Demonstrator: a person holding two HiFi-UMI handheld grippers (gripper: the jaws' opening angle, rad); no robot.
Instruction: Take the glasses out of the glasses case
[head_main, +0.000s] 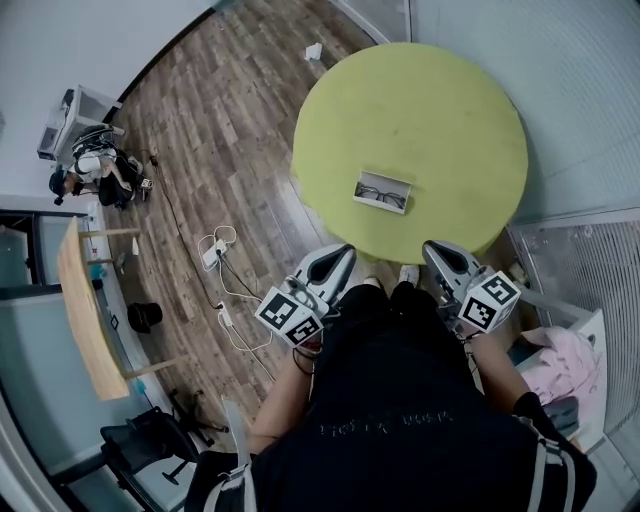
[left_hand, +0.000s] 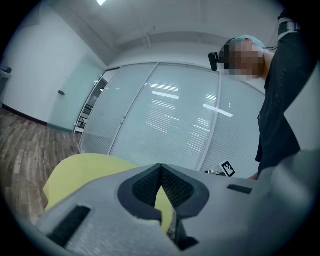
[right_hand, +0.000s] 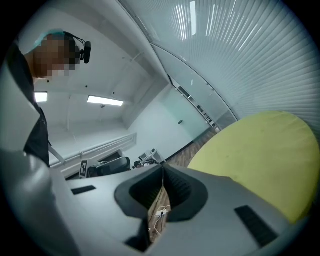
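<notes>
An open white glasses case (head_main: 382, 191) lies on the round yellow-green table (head_main: 420, 100), with dark-framed glasses (head_main: 379, 195) inside it. My left gripper (head_main: 343, 254) is held near the table's front edge, left of the case, shut with nothing in it. Its tips meet in the left gripper view (left_hand: 160, 167), above the table (left_hand: 85, 172). My right gripper (head_main: 432, 250) is held at the front edge to the right, also shut and empty. In the right gripper view its tips (right_hand: 162, 168) touch, and the table (right_hand: 255, 155) lies to the right.
A power strip with white cables (head_main: 215, 255) lies on the wooden floor left of the table. A wooden desk (head_main: 85, 315) and a black chair (head_main: 150, 440) stand at the far left. Glass walls with blinds (left_hand: 170, 120) surround the table. Pink cloth (head_main: 565, 365) lies at right.
</notes>
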